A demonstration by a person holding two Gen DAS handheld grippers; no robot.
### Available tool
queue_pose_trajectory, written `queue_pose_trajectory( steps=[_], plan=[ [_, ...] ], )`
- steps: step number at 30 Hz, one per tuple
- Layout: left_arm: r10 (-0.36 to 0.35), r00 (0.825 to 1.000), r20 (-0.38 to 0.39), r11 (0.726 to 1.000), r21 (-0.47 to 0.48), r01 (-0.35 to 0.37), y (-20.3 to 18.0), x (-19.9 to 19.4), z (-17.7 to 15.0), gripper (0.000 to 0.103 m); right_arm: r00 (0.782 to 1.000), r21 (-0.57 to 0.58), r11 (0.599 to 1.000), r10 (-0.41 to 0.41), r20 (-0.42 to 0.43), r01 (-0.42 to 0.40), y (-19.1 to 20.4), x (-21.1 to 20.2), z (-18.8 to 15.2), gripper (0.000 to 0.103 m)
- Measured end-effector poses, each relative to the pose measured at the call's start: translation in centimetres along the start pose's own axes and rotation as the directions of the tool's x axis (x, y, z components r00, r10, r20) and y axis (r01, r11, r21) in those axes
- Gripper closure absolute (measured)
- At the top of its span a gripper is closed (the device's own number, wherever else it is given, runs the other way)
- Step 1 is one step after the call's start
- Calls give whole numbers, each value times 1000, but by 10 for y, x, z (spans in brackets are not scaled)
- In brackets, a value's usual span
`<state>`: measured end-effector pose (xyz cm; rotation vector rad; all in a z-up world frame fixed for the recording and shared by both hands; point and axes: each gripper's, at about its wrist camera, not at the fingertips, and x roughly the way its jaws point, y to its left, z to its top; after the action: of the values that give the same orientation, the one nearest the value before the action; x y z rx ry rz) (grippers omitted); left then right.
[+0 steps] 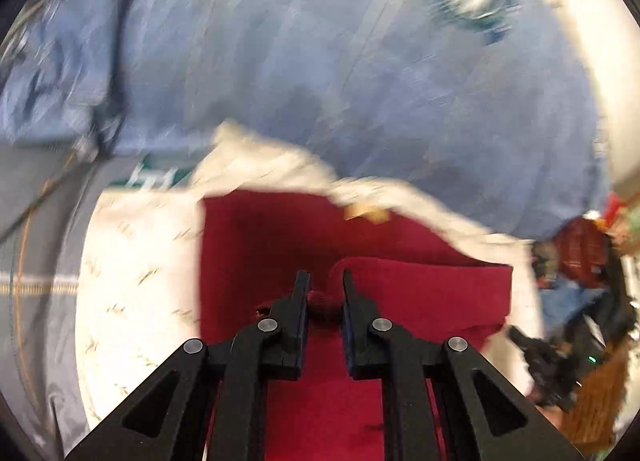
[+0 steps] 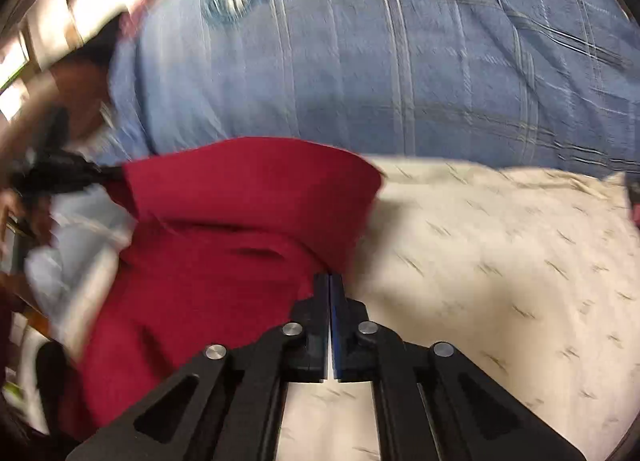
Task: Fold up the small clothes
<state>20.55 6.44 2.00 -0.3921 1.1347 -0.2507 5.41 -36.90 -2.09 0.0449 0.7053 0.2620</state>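
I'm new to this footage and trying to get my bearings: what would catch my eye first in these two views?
The dark red garment stands out most, lying on a cream patterned cloth in front of both grippers. The left gripper pinches a bunched fold of it between its fingers, while the right gripper is closed at the garment's edge. Behind both spreads a blue plaid bedcover, blurred by motion.

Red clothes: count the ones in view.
1. A single red cloth lies on the cream patterned sheet, held by both tools; it shows again in the right wrist view. Others may be hidden.
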Motion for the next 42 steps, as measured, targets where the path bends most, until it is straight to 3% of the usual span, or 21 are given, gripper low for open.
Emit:
queue_pose_trajectory(
  steps=[1,3,4,5,7,9,10,12,17,23,27,29,30,31,32,34,36,38,42],
  plan=[
    [-20,999,-30,999,-41,19,11,16,-2,90,998,15,999,-30,-47,30,-6,11,-7,103],
    [-64,997,-46,992,-115,58,28,34,-4,90,997,71,997,-15,-79,21,-15,18,-12,103],
    [-70,997,-42,990,-125,65,31,37,-3,89,997,87,996,-10,-73,16,-17,16,-13,103],
    [-73,997,-28,990,-125,69,34,38,-1,88,999,93,996,11,-42,-7,-16,8,-11,96],
    [-68,998,15,992,-107,69,34,33,4,69,999,87,995,49,22,-50,-11,-6,-6,89],
    [-74,996,58,991,-106,80,34,22,6,52,996,30,998,58,62,-60,3,-13,2,61],
    [-84,994,73,990,-109,91,36,16,6,46,997,1,999,49,67,-49,10,-13,3,60],
    [-99,989,106,989,-100,110,36,4,0,42,998,-73,997,15,62,-10,30,-3,6,61],
    [-46,997,70,998,-31,48,37,-6,-23,41,997,-181,981,-64,51,72,60,20,4,63],
    [25,999,46,998,54,-27,22,15,-34,41,992,-151,982,-105,77,115,52,15,4,63],
    [40,999,23,997,63,-42,7,32,-29,46,993,-113,989,-86,75,94,44,12,4,63],
    [81,996,21,991,102,-83,-5,36,-24,68,993,-122,987,-95,65,103,44,20,5,65],
    [80,997,9,990,114,-80,-9,38,-22,89,992,-131,985,-108,62,115,45,24,6,73],
    [60,998,-7,992,113,-59,-15,37,-17,98,991,-139,982,-117,59,124,45,29,8,81],
    [37,999,-7,994,103,-36,-19,34,-12,98,991,-144,981,-121,58,128,45,32,11,97],
    [12,1000,26,995,101,-15,-31,20,-3,100,993,-93,991,-94,74,101,36,27,19,97],
    [-5,998,65,996,92,-1,-38,0,4,101,994,0,1000,-14,112,14,22,8,26,97],
    [-17,997,80,998,60,12,-33,-12,6,101,991,1,1000,4,137,-4,17,-6,25,97],
    [44,998,37,998,44,-46,-4,0,-14,101,1000,-102,995,-19,10,20,21,5,-3,97]
  ],
)
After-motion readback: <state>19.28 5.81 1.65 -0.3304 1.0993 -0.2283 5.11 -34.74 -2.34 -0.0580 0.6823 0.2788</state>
